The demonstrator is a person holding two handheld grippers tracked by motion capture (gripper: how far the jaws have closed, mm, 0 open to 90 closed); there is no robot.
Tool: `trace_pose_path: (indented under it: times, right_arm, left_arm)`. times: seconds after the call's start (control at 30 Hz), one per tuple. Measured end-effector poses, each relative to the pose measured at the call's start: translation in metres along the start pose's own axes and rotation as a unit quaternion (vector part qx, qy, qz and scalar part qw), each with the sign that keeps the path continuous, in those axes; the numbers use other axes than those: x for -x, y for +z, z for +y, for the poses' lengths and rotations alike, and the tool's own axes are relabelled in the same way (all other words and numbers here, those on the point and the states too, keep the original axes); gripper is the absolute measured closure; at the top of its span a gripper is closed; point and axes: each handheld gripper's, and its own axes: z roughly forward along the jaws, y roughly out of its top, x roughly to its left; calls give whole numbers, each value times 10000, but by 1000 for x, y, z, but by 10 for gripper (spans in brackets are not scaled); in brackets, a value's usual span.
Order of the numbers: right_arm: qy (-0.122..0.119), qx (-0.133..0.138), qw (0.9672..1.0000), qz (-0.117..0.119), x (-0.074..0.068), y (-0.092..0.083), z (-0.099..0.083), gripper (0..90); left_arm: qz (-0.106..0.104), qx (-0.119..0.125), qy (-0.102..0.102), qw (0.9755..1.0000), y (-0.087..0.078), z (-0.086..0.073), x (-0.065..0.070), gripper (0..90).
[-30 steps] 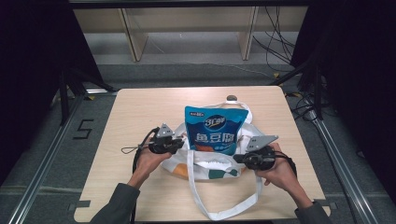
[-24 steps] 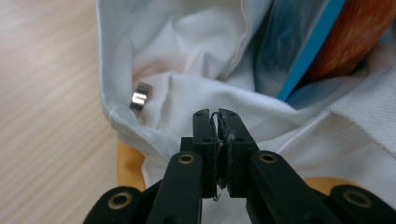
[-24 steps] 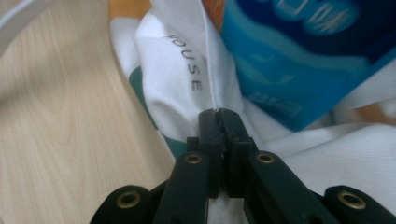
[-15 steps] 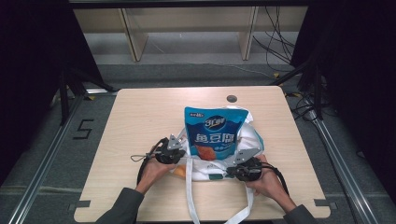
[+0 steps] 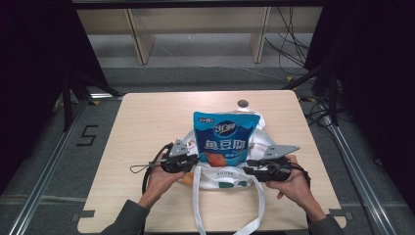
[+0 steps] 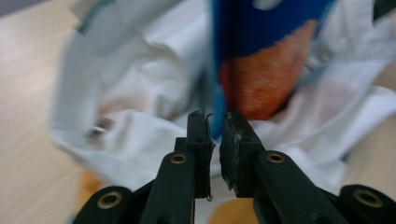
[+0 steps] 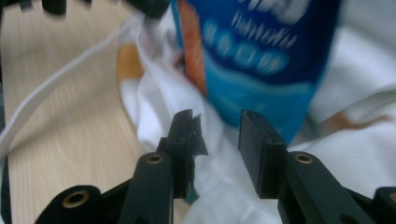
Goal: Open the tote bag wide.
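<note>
Both grippers drawn nearer; fingers just opening, slightly apart, beside blue snack pouch [image 5: 225, 139] upright in white tote [image 5: 222, 177].

- Table [image 5: 147, 122]: pale wood-grain top, smooth, matt to faintly satin.
- Tote bag [image 5: 222, 178]: white woven cloth, soft and creased, matt; its long straps [image 5: 198, 205] are of the same cloth.
- Snack pouch [image 5: 224, 139]: blue printed plastic film, glossy, smooth.
- Left gripper [image 6: 214, 128]: black matt plastic jaws with brass-coloured metal rivets; the pads [image 6: 198, 135] look rubbery, with rough, chipped edges.
- Right gripper [image 7: 217, 128]: same black matt plastic, metal rivets, frayed pad corner [image 7: 194, 123].
- Plate on the right gripper [image 5: 279, 150]: grey, smooth, dull sheen.
</note>
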Motion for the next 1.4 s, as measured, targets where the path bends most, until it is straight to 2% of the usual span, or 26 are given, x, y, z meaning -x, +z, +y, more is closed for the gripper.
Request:
trace_pose_path:
  times: [0.07, 0.1, 0.13, 0.17, 0.2, 0.23, 0.27, 0.3, 0.33, 0.4, 0.5, 0.53, 0.57, 0.67, 0.7, 0.73, 0.8, 0.9, 1.03, 1.1, 1.17, 1.23, 1.3, 1.33, 1.37, 1.4]
  right_arm:
    - [216, 226, 9995, -97, 4, -12, 2, 718]
    - [248, 231, 9993, -161, 8, -16, 2, 752]
    - [230, 168, 9990, -330, 10, -17, 1, 792]
    - [153, 73, 9987, -490, 12, -15, -2, 821]
    - [52, -59, 9984, -559, 16, -12, -4, 845]
    - [78, -334, 9968, -721, 18, -5, -11, 865]
    - [-2, -550, 9951, -820, 20, 0, -14, 875]
    - [-30, -845, 9917, -969, 21, 11, -22, 891]
    - [-64, -1005, 9899, -993, 22, 19, -27, 899]
    - [-47, -1198, 9875, -1025, 21, 32, -34, 900]
    - [-138, -1234, 9860, -1113, 22, 35, -34, 900]
    - [-208, -1173, 9872, -1062, 23, 34, -34, 899]
    - [-110, -1147, 9878, -1047, 22, 32, -34, 893]
    - [-77, -1009, 9899, -992, 21, 22, -30, 887]
    - [-35, -870, 9920, -912, 19, 18, -27, 887]
    - [-133, -751, 9935, -848, 19, 15, -26, 885]
    - [-48, -731, 9936, -857, 17, 17, -27, 883]
    - [-60, -950, 9919, -846, 19, 26, -34, 878]
    - [-88, -1064, 9897, -954, 18, 36, -35, 885]
    - [-161, -1094, 9886, -1019, 20, 39, -34, 889]
    - [-89, -1122, 9883, -1033, 24, 41, -32, 889]
    - [-30, -989, 9890, -1095, 29, 47, -31, 889]
    - [-14, -1042, 9881, -1127, 34, 50, -26, 889]
    - [-57, -936, 9884, -1192, 37, 53, -26, 889]
    - [19, -1030, 9878, -1167, 40, 55, -23, 889]
    - [39, -981, 9877, -1218, 42, 59, -21, 888]
  left_arm:
    - [-46, -195, 194, 9996, 4, -4, 9, 828]
    - [42, -320, 365, 9988, 6, -7, 14, 832]
    - [22, -429, 463, 9980, 9, -11, 17, 840]
    - [44, -508, 516, 9974, 12, -14, 19, 854]
    - [36, -721, 655, 9952, 18, -20, 22, 861]
    - [61, -835, 806, 9932, 21, -24, 24, 863]
    - [186, -921, 998, 9906, 25, -26, 28, 870]
    - [233, -927, 1036, 9900, 27, -26, 29, 885]
    - [224, -957, 1051, 9896, 28, -26, 29, 888]
    - [191, -902, 940, 9913, 29, -27, 26, 889]
    - [250, -823, 944, 9918, 24, -25, 27, 882]
    - [268, -766, 922, 9924, 19, -22, 27, 876]
    - [243, -682, 874, 9935, 16, -22, 27, 875]
    - [189, -486, 716, 9961, 5, -22, 25, 873]
    - [177, -453, 601, 9970, 1, -23, 23, 871]
    - [135, -444, 545, 9974, -1, -24, 21, 867]
    - [122, -447, 468, 9978, -3, -26, 19, 862]
    - [189, -595, 602, 9962, 3, -27, 20, 861]
    - [336, -852, 854, 9921, 21, -30, 19, 887]
    - [366, -836, 874, 9920, 25, -28, 18, 891]
    - [378, -834, 895, 9918, 26, -28, 14, 891]
    - [412, -815, 833, 9923, 29, -26, 9, 891]
    - [518, -813, 853, 9917, 31, -24, 4, 891]
    - [530, -818, 852, 9916, 33, -23, 1, 891]
    - [587, -732, 754, 9927, 36, -22, -2, 891]
    - [627, -736, 737, 9926, 38, -20, -5, 891]
